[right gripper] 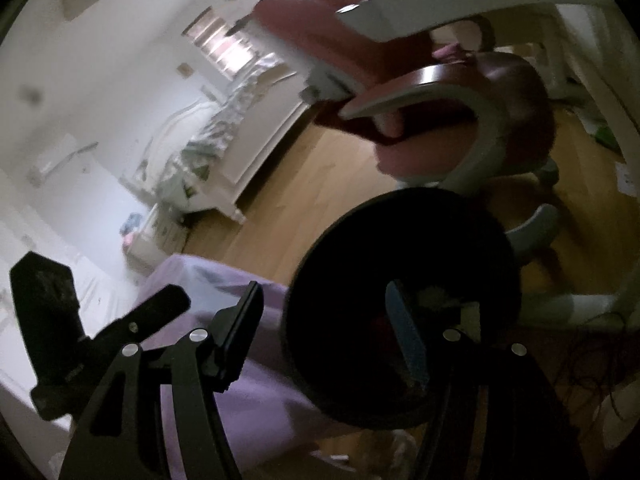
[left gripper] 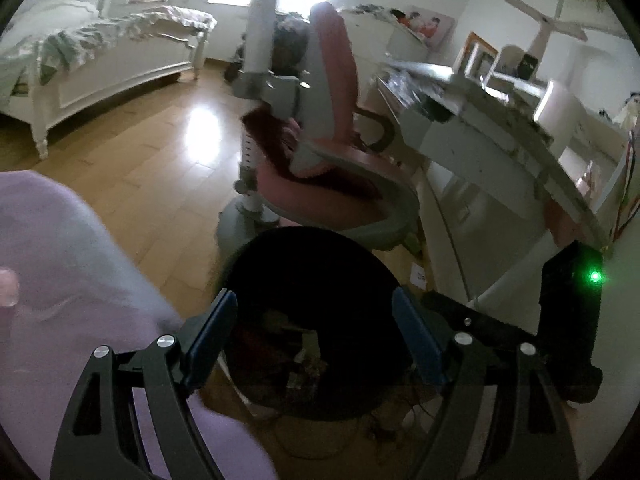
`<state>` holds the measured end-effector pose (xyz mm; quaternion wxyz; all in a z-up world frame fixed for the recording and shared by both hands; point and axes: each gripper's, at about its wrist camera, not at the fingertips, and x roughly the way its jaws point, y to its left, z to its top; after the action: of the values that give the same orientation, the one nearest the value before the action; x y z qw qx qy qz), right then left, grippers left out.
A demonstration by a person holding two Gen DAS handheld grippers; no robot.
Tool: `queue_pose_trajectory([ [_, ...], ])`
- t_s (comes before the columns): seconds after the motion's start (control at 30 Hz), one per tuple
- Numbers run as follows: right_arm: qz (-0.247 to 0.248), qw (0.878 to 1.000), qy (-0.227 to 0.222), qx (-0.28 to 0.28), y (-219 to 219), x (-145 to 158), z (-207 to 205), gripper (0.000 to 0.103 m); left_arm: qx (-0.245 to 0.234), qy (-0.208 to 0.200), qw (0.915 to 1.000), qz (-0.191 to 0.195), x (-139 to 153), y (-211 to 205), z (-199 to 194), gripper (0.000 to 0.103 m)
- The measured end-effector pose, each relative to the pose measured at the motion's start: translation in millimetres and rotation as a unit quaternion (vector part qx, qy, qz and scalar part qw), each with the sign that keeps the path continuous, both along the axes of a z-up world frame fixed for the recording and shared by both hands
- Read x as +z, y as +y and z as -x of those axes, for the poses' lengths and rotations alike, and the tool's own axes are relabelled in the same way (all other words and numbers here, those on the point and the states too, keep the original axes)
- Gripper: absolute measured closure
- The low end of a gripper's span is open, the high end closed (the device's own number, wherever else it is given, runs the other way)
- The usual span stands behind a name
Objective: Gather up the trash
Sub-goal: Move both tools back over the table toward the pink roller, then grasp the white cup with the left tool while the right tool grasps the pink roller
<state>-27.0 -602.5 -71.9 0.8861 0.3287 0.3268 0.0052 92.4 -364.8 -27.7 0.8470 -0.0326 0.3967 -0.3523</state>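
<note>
A black round trash bin [left gripper: 312, 264] stands on the wooden floor, with crumpled wrappers and scraps [left gripper: 298, 356] lying dark inside it. My left gripper [left gripper: 316, 320] hangs open just over the bin's mouth, nothing between its blue pads. In the right wrist view the same bin [right gripper: 360, 280] fills the lower middle. My right gripper [right gripper: 324, 324] is open too. Its right finger [right gripper: 406, 336] reaches over the bin's opening and its left finger [right gripper: 242, 328] stays outside, with the near rim between them and untouched. Each gripper's black body shows at the edge of the other's view.
A pink and grey desk chair [left gripper: 320, 152] stands right behind the bin, with a white desk [left gripper: 500, 128] to its right. A person's purple garment [left gripper: 80, 300] lies close on the left. A white bed [left gripper: 100, 60] is across the floor, and cables [right gripper: 580, 360] trail beside the bin.
</note>
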Motion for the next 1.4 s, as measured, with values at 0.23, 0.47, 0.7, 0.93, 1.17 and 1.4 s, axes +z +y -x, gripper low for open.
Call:
queue_pose_trajectory([
  [0.23,0.042,0.994,-0.003,0.104,70.8,20.7,-30.4,0.039,0.075,-0.021,0.9969,-0.001,16.4,83.4,-2.9,0.023],
  [0.47,0.091,0.971,-0.018,0.22,162.5,46.6,-73.5,0.039,0.204,-0.012,0.9787,-0.021,20.4,200.3,-25.6,0.02],
  [0.7,0.15,0.939,-0.022,0.307,251.1,56.8,-118.9,0.033,0.29,0.015,0.9553,-0.057,10.5,293.9,-59.3,0.018],
  [0.93,0.213,0.905,-0.015,0.369,322.7,49.6,-166.7,0.033,0.283,0.036,0.9516,-0.114,-9.5,318.5,-94.0,0.019],
  [1.17,0.284,0.868,0.004,0.407,360.1,32.2,-201.1,0.037,0.268,0.049,0.9495,-0.155,-22.0,326.3,-116.2,0.042],
  [1.4,0.278,0.866,0.031,0.414,360.9,23.1,-216.5,0.062,0.276,0.037,0.9398,-0.199,-22.1,326.7,-122.0,0.068],
])
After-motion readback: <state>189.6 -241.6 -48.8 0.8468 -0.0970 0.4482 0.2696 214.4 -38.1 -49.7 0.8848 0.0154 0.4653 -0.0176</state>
